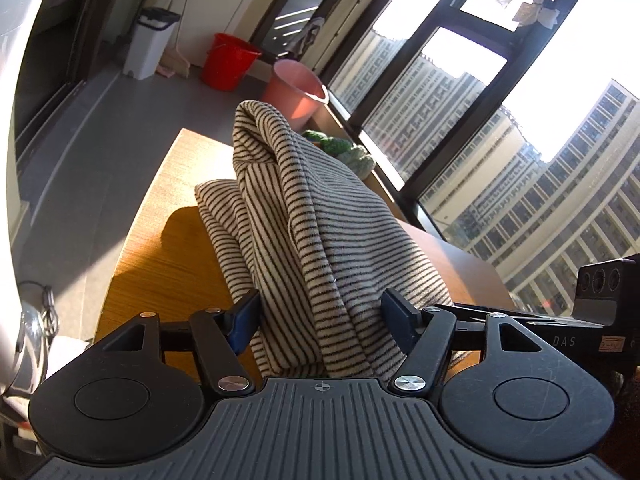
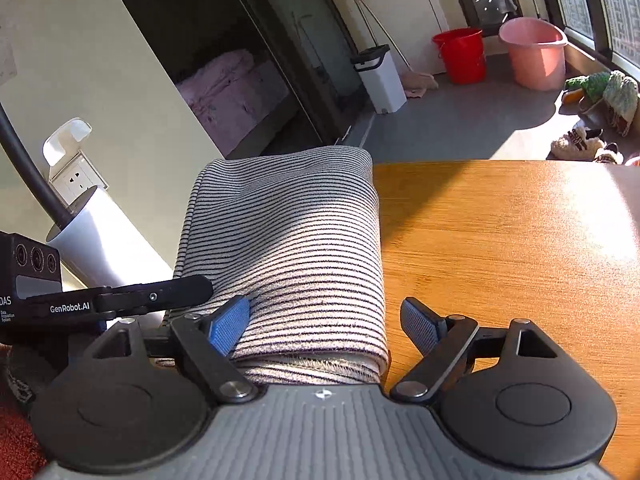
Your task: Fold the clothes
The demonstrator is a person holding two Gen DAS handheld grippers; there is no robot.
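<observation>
A striped cream-and-black garment point(image 1: 312, 216) lies folded in a thick bundle on the wooden table point(image 1: 160, 264). In the left wrist view its near end bunches up between the blue pads of my left gripper point(image 1: 324, 312), whose jaws stand wide apart around the cloth. In the right wrist view the same garment point(image 2: 288, 248) lies as a neat folded stack near the table's point(image 2: 500, 260) left edge. My right gripper point(image 2: 324, 328) is open, its left pad point(image 2: 230, 328) touching the cloth and its right pad point(image 2: 420, 330) clear of it.
The other gripper's body point(image 2: 80, 304) shows at the left of the right wrist view. On the floor beyond the table stand a red bucket point(image 2: 462, 54), a pink bucket point(image 2: 534, 52) and a white bin point(image 2: 380, 76). Slippers and green knitwear point(image 2: 600, 92) lie by the window.
</observation>
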